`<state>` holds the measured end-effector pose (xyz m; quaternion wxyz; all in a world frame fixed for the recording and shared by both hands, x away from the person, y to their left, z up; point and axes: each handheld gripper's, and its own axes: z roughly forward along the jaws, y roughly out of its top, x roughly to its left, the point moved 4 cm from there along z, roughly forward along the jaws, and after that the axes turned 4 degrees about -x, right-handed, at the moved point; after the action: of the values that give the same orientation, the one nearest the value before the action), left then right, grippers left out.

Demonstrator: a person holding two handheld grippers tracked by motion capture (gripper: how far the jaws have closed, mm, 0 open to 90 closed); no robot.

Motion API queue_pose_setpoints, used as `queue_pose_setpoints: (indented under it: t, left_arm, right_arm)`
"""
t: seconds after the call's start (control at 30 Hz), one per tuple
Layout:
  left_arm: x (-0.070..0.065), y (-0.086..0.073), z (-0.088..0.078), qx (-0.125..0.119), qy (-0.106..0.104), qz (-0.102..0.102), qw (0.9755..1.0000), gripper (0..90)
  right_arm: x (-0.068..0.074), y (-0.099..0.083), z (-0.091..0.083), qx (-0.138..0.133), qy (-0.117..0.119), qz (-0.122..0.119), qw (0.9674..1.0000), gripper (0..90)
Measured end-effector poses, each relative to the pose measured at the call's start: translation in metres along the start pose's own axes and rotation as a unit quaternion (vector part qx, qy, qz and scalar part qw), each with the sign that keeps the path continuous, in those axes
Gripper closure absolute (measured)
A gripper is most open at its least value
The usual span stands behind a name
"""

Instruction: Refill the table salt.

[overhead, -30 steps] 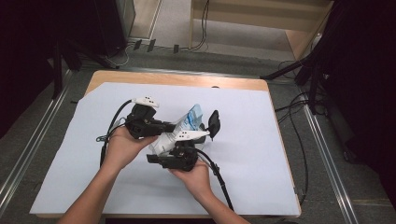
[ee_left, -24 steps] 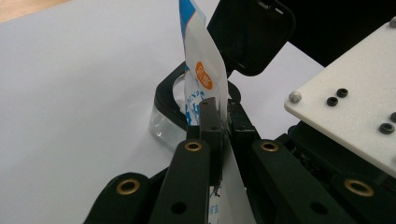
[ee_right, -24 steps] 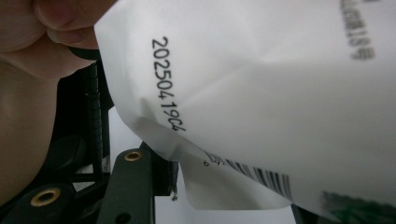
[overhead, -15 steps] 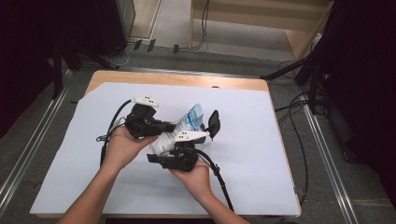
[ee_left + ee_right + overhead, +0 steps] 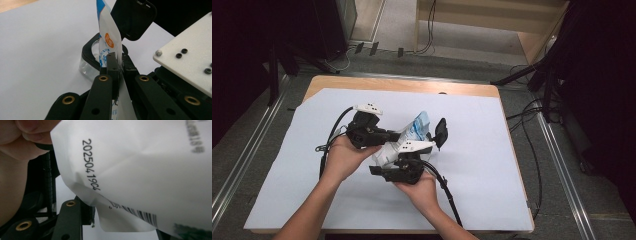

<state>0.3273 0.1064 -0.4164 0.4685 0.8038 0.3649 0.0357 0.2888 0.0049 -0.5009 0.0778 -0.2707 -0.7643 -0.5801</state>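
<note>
Your left gripper (image 5: 117, 65) is clamped tight on the white and blue pouch (image 5: 110, 42), pads pinching the flat film edge; the pouch stands up over a small clear container (image 5: 87, 66) with a black flip lid (image 5: 133, 18) hinged open behind it. From above, the pouch (image 5: 404, 142) sits between your two hands at mid-table on the white sheet (image 5: 492, 150). Neither hand has shifted against the earlier high shots. The one change: your right gripper (image 5: 404, 167) has its jaws part open and they've just been opening a little, with the pouch's printed back (image 5: 140, 170) across them. Can't tell if the pads press on it. My read: left grip carries the pouch, right is re-gripping, so the pour into the container hasn't started
</note>
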Motion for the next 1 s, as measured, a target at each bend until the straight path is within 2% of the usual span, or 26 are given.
queue_pose_setpoints:
  t: [0.17,0.3,0.53,1.0]
  left_arm:
    - [0.0004,-0.0001,0.0004,0.001,0.001,-0.001,1.0,89.2]
    - [-0.0002,0.0,0.0005,0.0,-0.001,0.0,1.0,89.2]
    - [-0.0008,0.0007,-0.0004,-0.004,-0.001,0.003,1.0,89.1]
    - [-0.0013,0.0011,-0.0005,-0.006,0.001,0.005,1.0,88.7]
  right_arm:
    - [0.0003,-0.0011,0.0007,0.008,-0.01,-0.017,0.9998,55.0]
    - [0.0004,-0.0007,0.0001,0.011,-0.012,-0.022,0.9996,57.7]
    - [0.0011,0.0005,-0.0016,0.002,-0.004,-0.006,1.0,60.5]
    - [0.0011,0.0011,-0.0017,-0.005,0.005,0.004,1.0,60.7]
